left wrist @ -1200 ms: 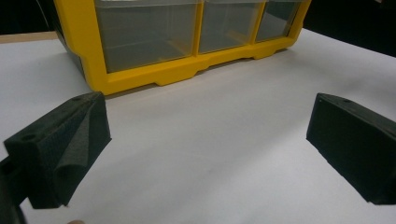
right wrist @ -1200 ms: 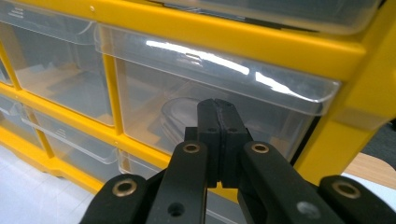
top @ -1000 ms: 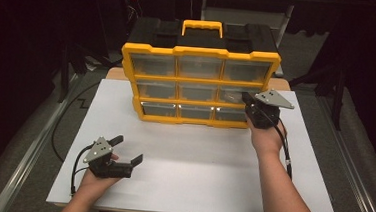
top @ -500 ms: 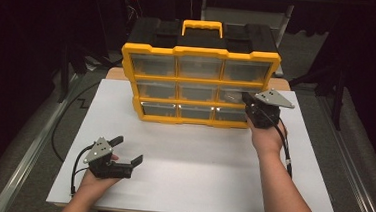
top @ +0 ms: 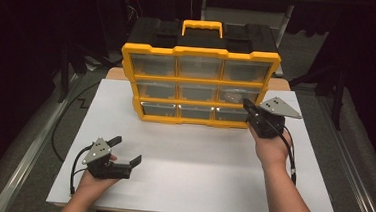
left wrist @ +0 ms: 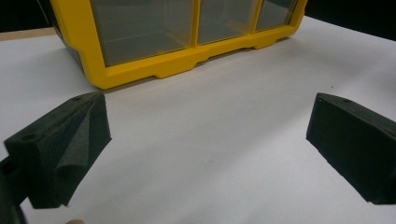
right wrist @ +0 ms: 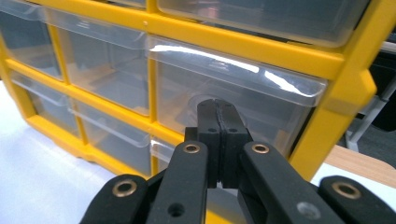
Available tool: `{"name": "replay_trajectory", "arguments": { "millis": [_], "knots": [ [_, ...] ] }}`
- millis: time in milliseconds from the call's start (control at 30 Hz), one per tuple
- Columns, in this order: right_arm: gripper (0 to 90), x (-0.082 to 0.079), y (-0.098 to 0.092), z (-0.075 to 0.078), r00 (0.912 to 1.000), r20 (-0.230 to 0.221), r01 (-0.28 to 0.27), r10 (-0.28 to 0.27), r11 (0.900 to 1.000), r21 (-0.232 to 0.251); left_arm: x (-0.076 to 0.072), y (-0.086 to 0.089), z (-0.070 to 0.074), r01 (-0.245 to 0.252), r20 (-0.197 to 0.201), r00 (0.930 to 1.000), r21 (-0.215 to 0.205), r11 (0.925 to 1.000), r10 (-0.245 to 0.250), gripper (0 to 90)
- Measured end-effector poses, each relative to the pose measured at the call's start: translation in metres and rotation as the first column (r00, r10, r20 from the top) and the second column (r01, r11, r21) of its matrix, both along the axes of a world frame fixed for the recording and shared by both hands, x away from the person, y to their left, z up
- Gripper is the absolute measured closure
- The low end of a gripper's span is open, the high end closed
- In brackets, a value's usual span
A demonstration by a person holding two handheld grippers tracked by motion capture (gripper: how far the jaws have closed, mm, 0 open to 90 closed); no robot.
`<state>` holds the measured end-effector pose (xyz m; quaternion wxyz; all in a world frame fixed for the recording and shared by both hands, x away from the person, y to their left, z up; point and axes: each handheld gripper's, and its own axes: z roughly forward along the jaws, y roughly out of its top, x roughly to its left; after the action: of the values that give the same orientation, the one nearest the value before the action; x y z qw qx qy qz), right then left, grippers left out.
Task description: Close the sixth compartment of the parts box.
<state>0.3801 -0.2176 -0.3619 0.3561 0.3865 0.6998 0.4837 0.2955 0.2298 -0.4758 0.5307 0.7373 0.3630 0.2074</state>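
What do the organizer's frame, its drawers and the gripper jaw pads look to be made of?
Organizer frame: likely moulded hard plastic, matte yellow, with rounded edges and a cast-in handle. Drawers: clear glossy plastic; you see through them and the lip catches a bright glare. Left gripper pads: black, dull and finely textured, probably foam or soft rubber. Right gripper looks the same.

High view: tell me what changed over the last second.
The right tool, jaws shut with nothing between them, drew back slightly toward the person from the right column of the yellow drawer organizer. Nothing was taken hold of or let go. The left tool stayed open in its place above the white board, and the organizer and its drawers look unchanged.
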Motion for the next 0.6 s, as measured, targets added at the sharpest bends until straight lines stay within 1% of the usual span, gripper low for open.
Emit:
{"name": "replay_trajectory", "arguments": {
  "millis": [133,267,400,600],
  "knots": [
    [90.0,-0.010,-0.004,-0.001,0.9999,0.005,-0.013,0.013,1.000,0.002,0.000,-0.001,0.000,0.000,-0.002,1.0000,-0.002,1.0000,0.000,0.8],
    [90.0,-0.019,-0.007,-0.010,0.9996,-0.007,-0.027,0.027,1.000,-0.002,0.001,-0.001,-0.001,0.002,-0.002,1.0000,0.006,1.0000,-0.002,0.8],
    [90.0,-0.027,-0.012,-0.028,0.9988,-0.035,-0.034,0.033,0.999,-0.011,0.001,-0.003,-0.002,0.004,-0.007,1.0000,0.013,0.9999,-0.004,0.9],
    [90.0,-0.039,-0.023,-0.061,0.9953,-0.094,-0.021,0.019,1.000,-0.017,0.000,-0.003,-0.001,0.006,-0.004,1.0000,0.014,0.9999,-0.006,0.9]
  ]
}}
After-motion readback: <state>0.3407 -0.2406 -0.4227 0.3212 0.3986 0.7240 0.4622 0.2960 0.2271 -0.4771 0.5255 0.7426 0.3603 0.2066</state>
